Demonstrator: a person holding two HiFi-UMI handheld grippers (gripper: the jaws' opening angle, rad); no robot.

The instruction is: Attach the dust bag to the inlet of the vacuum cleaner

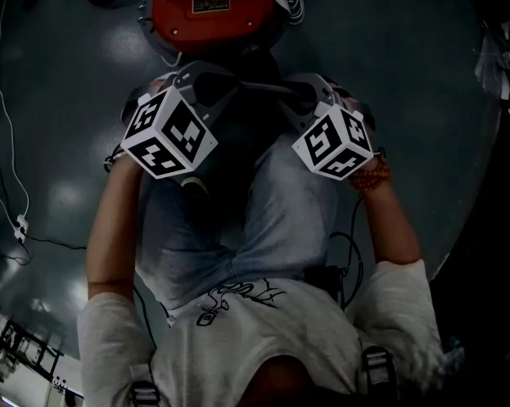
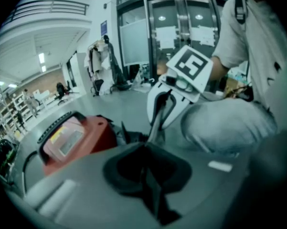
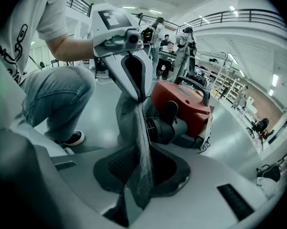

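Dust bag [image 3: 130, 118] of grey fabric, stretched upright between two hand-held grippers, just in front of the black round inlet [image 3: 163, 128] of a red vacuum cleaner [image 3: 186, 101] on a grey floor [image 3: 98, 116]. The left gripper [image 2: 146, 146] and right gripper [image 3: 142, 151] each have their jaws clamped on the bag.

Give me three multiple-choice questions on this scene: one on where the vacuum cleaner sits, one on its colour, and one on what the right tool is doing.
1. Where is the vacuum cleaner?
A. on a table
B. on the floor
C. on a shelf

2. What colour is its body?
A. blue
B. yellow
C. red

3. What state is the right tool in?
A. wide open and empty
B. shut on the dust bag
C. gripping a hose

Answers:
1. B, it stands directly on the glossy floor.
2. C, its shell is red in every view.
3. B, grey cloth runs pinched between its jaws.
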